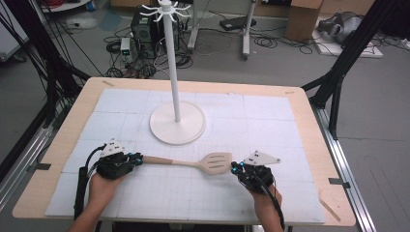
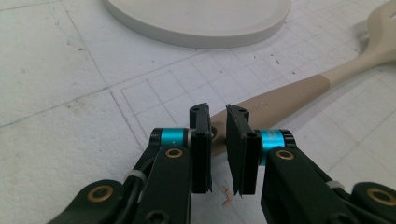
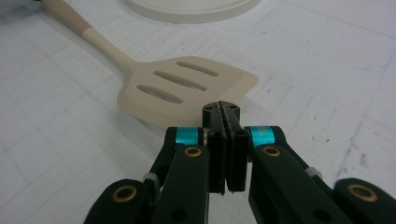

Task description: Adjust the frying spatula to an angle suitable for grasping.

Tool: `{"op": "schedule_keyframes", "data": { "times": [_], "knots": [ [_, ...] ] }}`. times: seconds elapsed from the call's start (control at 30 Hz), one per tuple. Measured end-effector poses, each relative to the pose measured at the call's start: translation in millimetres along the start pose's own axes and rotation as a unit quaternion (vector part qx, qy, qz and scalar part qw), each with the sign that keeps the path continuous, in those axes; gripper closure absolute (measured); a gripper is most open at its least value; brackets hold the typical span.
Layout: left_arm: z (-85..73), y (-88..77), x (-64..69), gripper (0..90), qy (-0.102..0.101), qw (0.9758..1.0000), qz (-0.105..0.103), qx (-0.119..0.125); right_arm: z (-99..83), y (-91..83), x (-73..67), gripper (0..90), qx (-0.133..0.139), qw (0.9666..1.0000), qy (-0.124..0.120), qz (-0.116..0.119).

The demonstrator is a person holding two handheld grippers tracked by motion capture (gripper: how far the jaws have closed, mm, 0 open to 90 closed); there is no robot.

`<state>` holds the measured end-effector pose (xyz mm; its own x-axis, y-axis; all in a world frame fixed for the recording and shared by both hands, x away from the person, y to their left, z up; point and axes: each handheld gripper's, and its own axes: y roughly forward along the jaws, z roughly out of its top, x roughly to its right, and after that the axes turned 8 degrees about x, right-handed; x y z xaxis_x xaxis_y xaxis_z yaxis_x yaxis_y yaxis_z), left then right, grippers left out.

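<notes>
Nearest the table edge, two hands around two handheld tools. Left gripper (image 2: 217,116) down at the butt of the slotted spatula (image 1: 193,163), jaws parted a little with the handle end (image 2: 280,100) lying in the gap between them, not yet pinched as far as the left gripper view shows. Right gripper (image 3: 225,110) jaws pressed flat together on nothing, tips just short of the spatula's blade (image 3: 187,88), which lies flat on the white gridded mat (image 1: 270,193). Spatula stretched crosswise between the two grippers, handle toward the left, slotted head toward the right, all of it resting on the mat. Farther back, a white hanging stand (image 1: 177,121) with a round base and a tall pole, hooks (image 1: 166,9) at the top bare. Judged from this: a hanging job barely begun, with the grasp on the handle about to close, and lifting, carrying to the stand and hooking the utensil all left to do. Beyond the table, floor with cables and equipment.
</notes>
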<state>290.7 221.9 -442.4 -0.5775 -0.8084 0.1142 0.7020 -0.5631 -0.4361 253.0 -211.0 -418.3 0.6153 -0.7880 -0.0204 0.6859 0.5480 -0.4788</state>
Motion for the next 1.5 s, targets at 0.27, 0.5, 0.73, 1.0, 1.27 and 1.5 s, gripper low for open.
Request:
{"op": "schedule_keyframes", "data": {
  "times": [0.27, 0.5, 0.73, 1.0, 1.27, 1.5],
  "knots": [
    [1.4, 2.8, -2.7, 79.6, -0.008, 0.9999, 0.003, 0.007, -8.7, -13.3, -15.0, 89.2, 0.000, 0.9999, 0.003, 0.016],
    [3.1, 4.7, -4.0, 79.5, -0.011, 0.9999, 0.003, 0.007, -11.2, -19.1, -22.7, 89.1, -0.003, 0.9997, -0.004, 0.022],
    [2.4, 4.3, -4.2, 79.2, -0.012, 0.9999, 0.000, 0.007, -13.2, -22.8, -25.7, 89.1, 0.001, 0.9993, -0.002, 0.038],
    [3.2, -4.9, -7.6, 57.9, -0.014, 0.9992, 0.001, 0.038, -7.2, -33.2, -15.3, 55.3, 0.049, 0.9986, 0.015, 0.012],
    [8.0, -33.8, -20.4, 40.8, -0.066, 0.9866, -0.027, 0.147, -4.2, -54.5, 0.8, 31.0, 0.123, 0.9915, 0.020, -0.037],
    [7.0, -50.3, -18.0, 27.0, -0.049, 0.9805, -0.036, 0.187, -8.3, -66.6, 17.3, 17.9, 0.149, 0.9864, 0.020, -0.066]
  ]
}}
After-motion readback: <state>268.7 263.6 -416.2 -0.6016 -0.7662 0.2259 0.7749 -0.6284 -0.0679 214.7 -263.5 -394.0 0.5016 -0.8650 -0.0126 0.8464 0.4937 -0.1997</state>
